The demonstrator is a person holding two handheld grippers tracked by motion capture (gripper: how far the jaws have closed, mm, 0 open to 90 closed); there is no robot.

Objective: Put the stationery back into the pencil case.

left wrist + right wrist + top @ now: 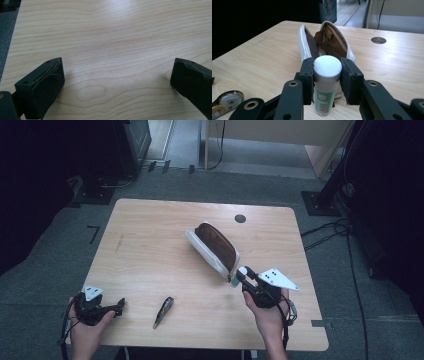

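Right gripper (327,82) is clamped on a glue stick (325,85), upright, white cap up, just before the open pencil case (214,247). Left gripper (117,82) gapes over the bare wooden table (150,245); grey carpet surrounds.

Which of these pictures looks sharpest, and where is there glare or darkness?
Right gripper view: sharpest, the glue stick crisp between the right tool's jaws before the open pencil case, dark at upper left. Left gripper view: a pale sheen across the table, jaws soft. High view: dim, black corners, coarse detail.
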